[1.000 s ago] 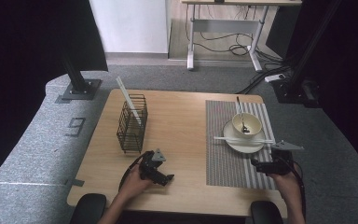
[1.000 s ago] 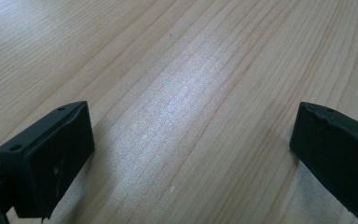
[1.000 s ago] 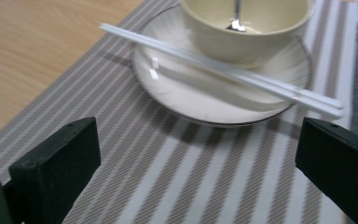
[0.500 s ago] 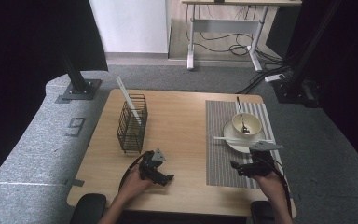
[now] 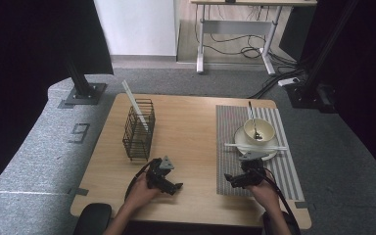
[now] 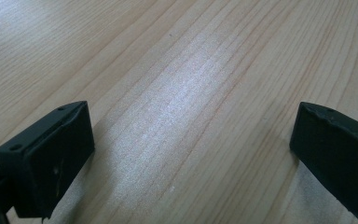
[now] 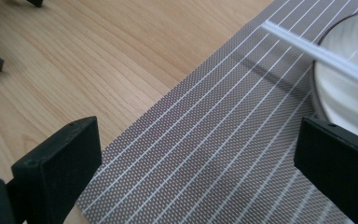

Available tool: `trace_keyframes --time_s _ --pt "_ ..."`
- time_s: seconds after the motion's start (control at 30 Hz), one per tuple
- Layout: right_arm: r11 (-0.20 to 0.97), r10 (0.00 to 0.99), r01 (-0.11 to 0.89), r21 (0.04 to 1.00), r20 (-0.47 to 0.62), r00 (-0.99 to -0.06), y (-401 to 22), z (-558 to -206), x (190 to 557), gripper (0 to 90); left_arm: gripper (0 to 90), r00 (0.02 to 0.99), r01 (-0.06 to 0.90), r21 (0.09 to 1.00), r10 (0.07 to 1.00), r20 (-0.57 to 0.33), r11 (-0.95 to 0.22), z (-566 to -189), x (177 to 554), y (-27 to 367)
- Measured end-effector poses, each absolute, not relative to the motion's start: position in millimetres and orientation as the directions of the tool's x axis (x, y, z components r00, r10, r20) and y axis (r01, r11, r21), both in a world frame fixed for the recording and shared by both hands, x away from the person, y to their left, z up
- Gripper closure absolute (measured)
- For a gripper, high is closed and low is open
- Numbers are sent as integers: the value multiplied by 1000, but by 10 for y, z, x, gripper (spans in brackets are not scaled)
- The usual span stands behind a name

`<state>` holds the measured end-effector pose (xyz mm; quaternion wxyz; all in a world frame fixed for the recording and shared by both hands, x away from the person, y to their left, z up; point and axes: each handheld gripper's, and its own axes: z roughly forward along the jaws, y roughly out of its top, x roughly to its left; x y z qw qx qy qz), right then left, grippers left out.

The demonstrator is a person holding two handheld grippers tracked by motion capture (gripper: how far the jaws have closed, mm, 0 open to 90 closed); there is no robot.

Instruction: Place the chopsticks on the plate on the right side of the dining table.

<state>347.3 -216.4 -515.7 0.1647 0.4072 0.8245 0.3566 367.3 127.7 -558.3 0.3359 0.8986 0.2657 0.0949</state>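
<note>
High view: two grippers, left gripper (image 5: pixel 176 187) and right gripper (image 5: pixel 231 179), jaws apart; one chopstick (image 5: pixel 255 146) across one plate (image 5: pixel 240 140).

Left gripper (image 5: pixel 176 186): lower centre of the high view, held in the left hand (image 5: pixel 139 188), jaws wide apart, empty.
Right gripper (image 5: pixel 228 179): lower right, held in the right hand (image 5: pixel 260 188), jaws wide apart, empty.

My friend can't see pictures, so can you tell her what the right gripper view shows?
The right claw is open over a grey striped placemat, holding nothing. A white chopstick lies across a white plate at the upper right, and the wooden table stretches to the left.
</note>
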Motion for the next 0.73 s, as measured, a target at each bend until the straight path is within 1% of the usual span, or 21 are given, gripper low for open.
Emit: trace_keyframes --time_s 0.43,0.5,0.73 --pt "422 801 590 688 20 -598 -2163 -5594 3561 0 0 841 414 655 542 -8 -633 -5583 3673 1277" --pt "425 798 571 703 7 -603 -2160 -5619 3554 0 0 841 414 654 542 -8 -633 -5583 3673 1277" --pt "419 799 562 713 5 -601 -2163 -5633 3543 0 0 840 414 654 542 -8 -632 -5584 3671 1275"
